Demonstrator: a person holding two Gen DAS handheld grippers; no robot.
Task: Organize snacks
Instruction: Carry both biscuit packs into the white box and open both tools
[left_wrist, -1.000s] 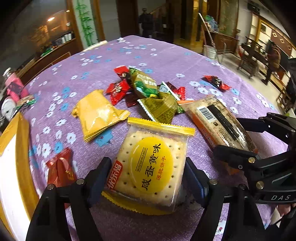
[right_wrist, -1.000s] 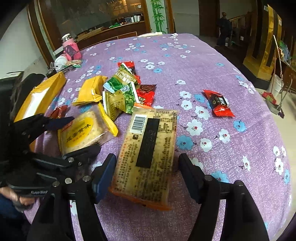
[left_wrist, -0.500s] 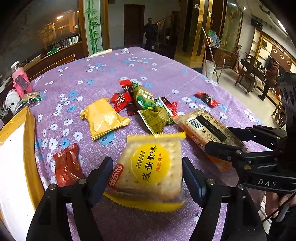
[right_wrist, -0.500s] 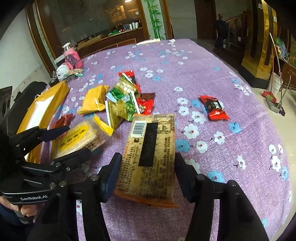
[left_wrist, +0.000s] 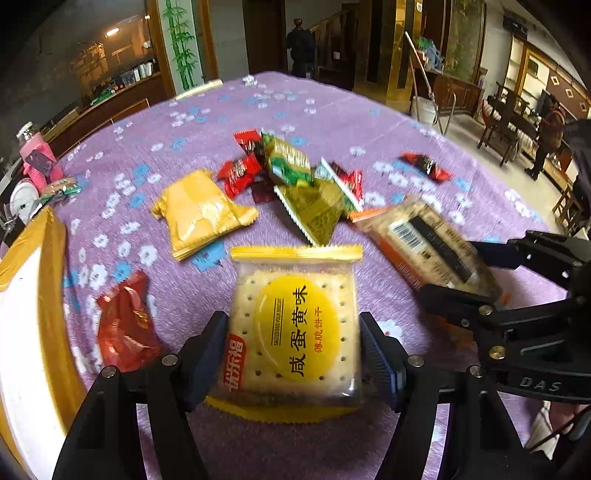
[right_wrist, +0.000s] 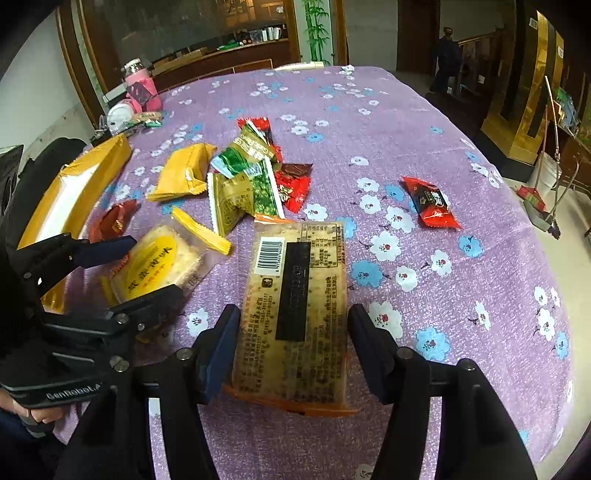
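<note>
With the left gripper (left_wrist: 293, 354) closing on the cracker packet (left_wrist: 295, 328) and the right gripper (right_wrist: 290, 343) opening around the brown biscuit packet (right_wrist: 295, 310), both just above the table (right_wrist: 443, 147), squeeze lightly, keep packets level.

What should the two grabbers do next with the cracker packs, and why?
Probably carry both packs toward the yellow-rimmed tray at the left. The left gripper is closing, pads against the salted egg cracker pack; the right gripper is opening slightly around the barcode biscuit pack, so it should squeeze again first. The other snacks lie loose on the purple cloth.
</note>
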